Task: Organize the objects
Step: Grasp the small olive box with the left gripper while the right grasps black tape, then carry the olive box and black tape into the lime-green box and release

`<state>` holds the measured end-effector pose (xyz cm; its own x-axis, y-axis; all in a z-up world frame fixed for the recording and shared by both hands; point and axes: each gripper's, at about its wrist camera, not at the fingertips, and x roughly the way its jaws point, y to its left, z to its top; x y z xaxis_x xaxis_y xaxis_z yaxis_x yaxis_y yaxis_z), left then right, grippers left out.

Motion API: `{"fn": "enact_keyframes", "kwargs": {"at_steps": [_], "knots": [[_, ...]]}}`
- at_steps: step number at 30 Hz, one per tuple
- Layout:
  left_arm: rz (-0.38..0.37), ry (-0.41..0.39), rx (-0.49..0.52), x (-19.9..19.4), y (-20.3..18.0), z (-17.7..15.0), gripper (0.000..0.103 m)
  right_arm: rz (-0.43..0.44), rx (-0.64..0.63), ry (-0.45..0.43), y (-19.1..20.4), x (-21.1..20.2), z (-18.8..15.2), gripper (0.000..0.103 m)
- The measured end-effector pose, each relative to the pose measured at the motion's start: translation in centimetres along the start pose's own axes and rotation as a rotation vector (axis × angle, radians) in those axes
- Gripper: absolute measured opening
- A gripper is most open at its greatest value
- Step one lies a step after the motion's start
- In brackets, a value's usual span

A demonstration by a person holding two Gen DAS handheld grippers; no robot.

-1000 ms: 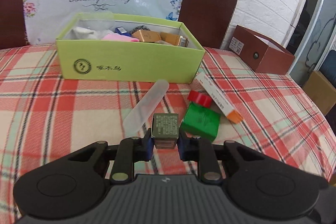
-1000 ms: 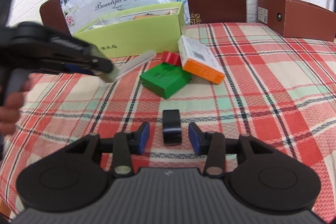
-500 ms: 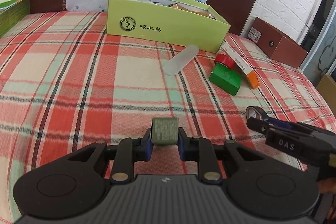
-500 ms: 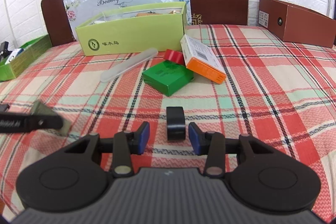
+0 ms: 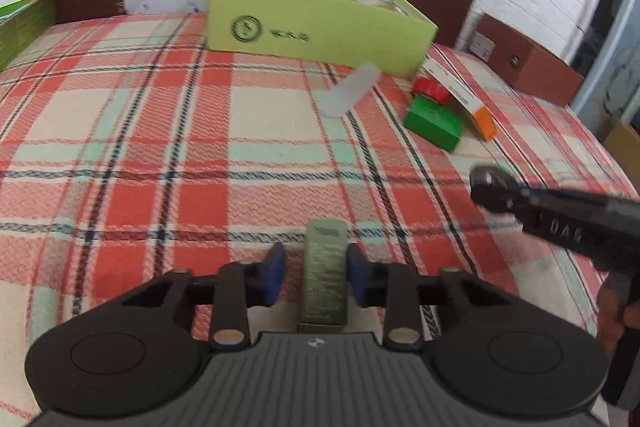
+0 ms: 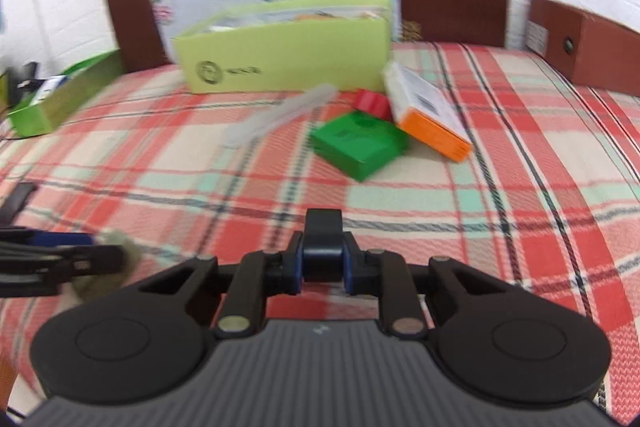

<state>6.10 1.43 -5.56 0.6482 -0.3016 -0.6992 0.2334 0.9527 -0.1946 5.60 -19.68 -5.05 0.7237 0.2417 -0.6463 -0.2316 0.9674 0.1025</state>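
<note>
Grey-green box (image 5: 324, 267): lying lengthwise on the plaid desk (image 5: 160, 147) between the pads of the left claw (image 5: 315, 273). The right pad is resting against its side. The left pad is standing just clear, with a strip of cloth showing in the gap, so the claw is slightly open and not clamping. A second ago this box was being held upright, square face up, close in front of the lime-green box (image 5: 320, 23). It is now sitting well back from that box, near the front of the desk.

Black tape roll (image 6: 323, 227): standing on edge between the pads of the right claw (image 6: 322, 259). The jaws are closing, and both pads are pressing on the roll's flanks. A second ago the same pads were standing wide on either side of it without touching.

Loose items, all lying where they were earlier:
- frosted tube (image 5: 352, 89), just in front of the lime-green box
- red piece (image 5: 430, 91), touching the green box (image 5: 434, 123)
- white-and-orange carton (image 5: 460, 95), leaning beside them

Brown box (image 5: 532, 67): sitting at the far right edge. Its position is unchanged.

Both views are showing motion blur.
</note>
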Motion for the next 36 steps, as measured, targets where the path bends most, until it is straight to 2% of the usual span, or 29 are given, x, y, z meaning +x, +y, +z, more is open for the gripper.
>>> {"fn": "enact_keyframes", "kwargs": {"at_steps": [2,5,10,22,26,30,36], "knots": [[-0.003,0.003,0.026,0.0,-0.4,0.0,0.024,0.025,-0.014,-0.024,0.6,-0.8,0.5,0.018],[-0.037,0.009,-0.007,-0.2,-0.2,0.4,0.024,0.045,-0.023,-0.057,1.1,-1.6,1.6,0.018],[-0.052,-0.051,-0.014,-1.4,-0.3,2.5,0.023,0.078,-0.023,-0.088,1.5,-2.3,3.0,0.018],[-0.105,-0.231,0.056,-2.7,-2.0,13.1,0.023,0.137,-0.06,-0.139,1.7,-1.3,8.0,0.018],[-0.09,-0.261,0.073,-1.0,-2.6,17.3,0.023,0.134,-0.07,-0.169,1.4,0.1,10.7,0.018],[-0.091,-0.262,0.04,1.7,-2.5,21.6,0.023,0.109,-0.064,-0.211,1.0,2.5,14.1,0.018],[-0.035,-0.264,0.051,6.2,-2.7,26.6,0.023,0.064,-0.049,-0.242,0.4,7.7,19.1,0.018]]}}
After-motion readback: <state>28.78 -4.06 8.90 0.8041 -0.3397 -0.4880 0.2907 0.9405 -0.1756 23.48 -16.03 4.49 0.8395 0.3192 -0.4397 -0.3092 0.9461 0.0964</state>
